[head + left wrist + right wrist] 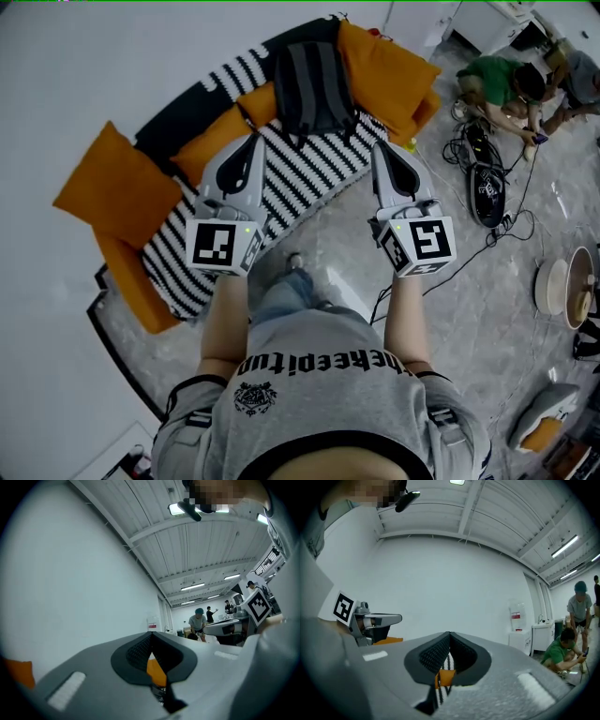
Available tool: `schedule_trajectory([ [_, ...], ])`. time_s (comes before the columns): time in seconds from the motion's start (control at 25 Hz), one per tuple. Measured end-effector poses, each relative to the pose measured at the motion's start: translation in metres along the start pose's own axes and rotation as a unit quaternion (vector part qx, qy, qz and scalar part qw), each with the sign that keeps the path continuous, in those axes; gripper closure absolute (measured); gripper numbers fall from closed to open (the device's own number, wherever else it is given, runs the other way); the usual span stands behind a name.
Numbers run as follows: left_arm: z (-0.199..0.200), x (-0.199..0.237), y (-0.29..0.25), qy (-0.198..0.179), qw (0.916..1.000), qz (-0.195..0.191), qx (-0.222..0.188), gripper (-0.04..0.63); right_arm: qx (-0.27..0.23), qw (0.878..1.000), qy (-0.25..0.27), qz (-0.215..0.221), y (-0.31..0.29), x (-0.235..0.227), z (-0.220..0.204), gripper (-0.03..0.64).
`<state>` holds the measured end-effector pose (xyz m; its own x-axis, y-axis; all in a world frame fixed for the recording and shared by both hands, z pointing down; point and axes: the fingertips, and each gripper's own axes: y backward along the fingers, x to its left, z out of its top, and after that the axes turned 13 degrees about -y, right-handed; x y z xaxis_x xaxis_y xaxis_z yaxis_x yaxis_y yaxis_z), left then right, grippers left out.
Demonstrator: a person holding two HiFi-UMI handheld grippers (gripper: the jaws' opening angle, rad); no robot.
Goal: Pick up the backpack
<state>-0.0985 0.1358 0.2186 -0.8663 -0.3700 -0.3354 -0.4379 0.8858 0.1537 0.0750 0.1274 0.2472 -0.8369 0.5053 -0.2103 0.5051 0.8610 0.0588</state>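
Observation:
The dark grey backpack (314, 89) leans upright against the back of a black-and-white striped sofa (291, 178), between orange cushions (389, 70). My left gripper (251, 142) hovers over the sofa seat, short of the backpack and to its lower left, shut and holding nothing. My right gripper (382, 150) is level with it at the sofa's front edge, to the backpack's lower right, also shut and empty. In the left gripper view the jaw tips (151, 637) meet, with orange cushion showing behind them. In the right gripper view the tips (449, 637) meet over stripes and orange.
More orange cushions (117, 183) lie at the sofa's left end. A white wall stands behind the sofa. On the floor to the right are people (506, 84), tangled cables (497, 230), a black bag (487, 192), a round wooden stand (567, 286) and a grey-orange cushion (548, 417).

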Motion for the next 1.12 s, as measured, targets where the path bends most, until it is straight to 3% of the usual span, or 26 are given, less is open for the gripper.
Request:
schedule_trajectory([
  [1.12, -0.048, 0.074, -0.086, 0.021, 0.999, -0.037, -0.012, 0.58, 0.002, 0.999, 0.009, -0.037, -0.107, -0.016, -0.004, 0.614],
])
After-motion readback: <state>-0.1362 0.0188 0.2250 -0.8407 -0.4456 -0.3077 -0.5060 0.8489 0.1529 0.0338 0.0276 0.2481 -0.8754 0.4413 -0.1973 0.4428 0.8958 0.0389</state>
